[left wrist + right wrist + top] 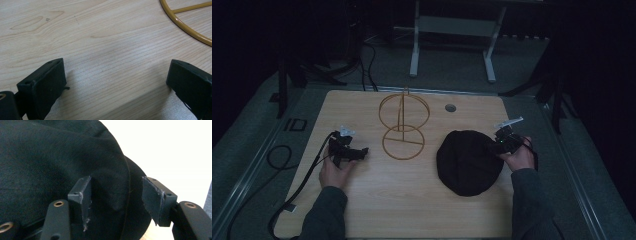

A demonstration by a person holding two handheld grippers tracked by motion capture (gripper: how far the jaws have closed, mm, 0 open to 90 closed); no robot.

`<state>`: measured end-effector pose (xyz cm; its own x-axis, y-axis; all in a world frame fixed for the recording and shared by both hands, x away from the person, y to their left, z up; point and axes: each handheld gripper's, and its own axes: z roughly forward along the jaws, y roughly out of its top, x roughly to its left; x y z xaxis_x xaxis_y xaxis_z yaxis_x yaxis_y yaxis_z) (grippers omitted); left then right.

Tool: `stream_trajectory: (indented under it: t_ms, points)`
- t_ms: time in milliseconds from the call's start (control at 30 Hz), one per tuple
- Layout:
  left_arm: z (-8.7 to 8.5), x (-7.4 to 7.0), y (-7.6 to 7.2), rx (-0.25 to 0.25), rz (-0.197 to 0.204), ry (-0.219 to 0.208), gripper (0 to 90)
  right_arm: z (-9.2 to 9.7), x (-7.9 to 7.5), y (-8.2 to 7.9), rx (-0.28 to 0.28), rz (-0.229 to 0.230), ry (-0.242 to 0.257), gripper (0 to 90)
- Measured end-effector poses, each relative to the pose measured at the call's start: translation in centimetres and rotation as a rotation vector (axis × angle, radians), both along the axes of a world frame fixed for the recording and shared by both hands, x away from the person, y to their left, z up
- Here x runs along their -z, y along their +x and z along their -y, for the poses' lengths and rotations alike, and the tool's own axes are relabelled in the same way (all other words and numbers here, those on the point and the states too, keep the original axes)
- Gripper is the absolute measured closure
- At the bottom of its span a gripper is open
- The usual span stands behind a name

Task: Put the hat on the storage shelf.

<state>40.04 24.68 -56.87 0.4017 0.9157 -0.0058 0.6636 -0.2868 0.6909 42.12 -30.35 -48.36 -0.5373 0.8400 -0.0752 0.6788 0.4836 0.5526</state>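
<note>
R claw (117, 200) open w/ black hat (468, 161) brim edge between its jaws, near desk (362, 210) right edge. L claw (116, 82) open, nothing between its jaws.

Black hat (468, 162), plain, maybe faintly speckled; golden-yellow wire stand (403, 125); pale wood-grain table (412, 195); black gripper jaws; grey-green sleeves (324, 215).

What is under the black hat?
The black hat lies flat on the wooden table, so the bare wood shows all around it. Whatever is beneath is covered by the fabric and cannot be seen.
</note>
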Motion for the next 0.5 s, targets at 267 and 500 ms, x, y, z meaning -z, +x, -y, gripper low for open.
stream_trajectory:
  t_ms: [267, 500]
  points:
    - [0.0, 0.0, 0.0, 0.000, 0.001, 0.000, 2.1, -0.2, 0.4, 1.4, 0.006, -0.099, -0.008, 48.6]
    - [0.0, 0.0, 0.0, 0.001, 0.000, 0.001, 2.1, -0.8, 1.0, 2.4, 0.026, -0.170, -0.009, 55.8]
